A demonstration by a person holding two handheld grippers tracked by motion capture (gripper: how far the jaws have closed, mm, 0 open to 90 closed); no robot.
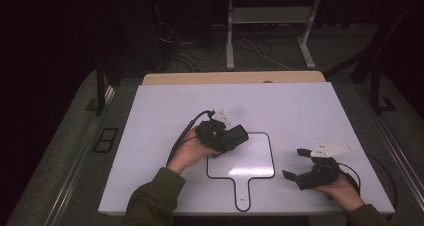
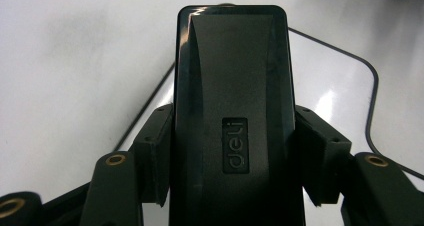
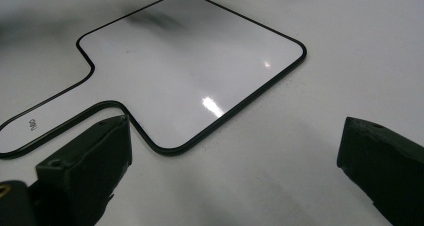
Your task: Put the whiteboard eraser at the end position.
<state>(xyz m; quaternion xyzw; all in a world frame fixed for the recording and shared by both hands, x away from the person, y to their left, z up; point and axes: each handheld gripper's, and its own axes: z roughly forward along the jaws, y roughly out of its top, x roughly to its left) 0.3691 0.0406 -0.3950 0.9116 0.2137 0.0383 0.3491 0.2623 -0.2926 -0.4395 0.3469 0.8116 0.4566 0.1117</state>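
Note:
A black block marked "deli" (image 2: 232,111), shaped like a board eraser, sits between the pads (image 2: 155,151) of my left gripper (image 2: 232,153), which is shut on it. From above, that gripper (image 1: 227,137) holds the black block (image 1: 237,135) just over the upper left corner of a small paddle-shaped whiteboard (image 1: 250,161) with a black rim. My right gripper (image 1: 295,163) rests to the right of the whiteboard, jaws wide open and empty. In the right gripper view the whiteboard (image 3: 190,71) lies ahead of the open gripper (image 3: 235,151), its handle pointing left.
The white table (image 1: 300,111) has bare room behind and to both sides of the whiteboard. A wooden board (image 1: 232,77) edges its far side. Beyond it, metal frame legs (image 1: 230,36) and cables lie on the dark floor.

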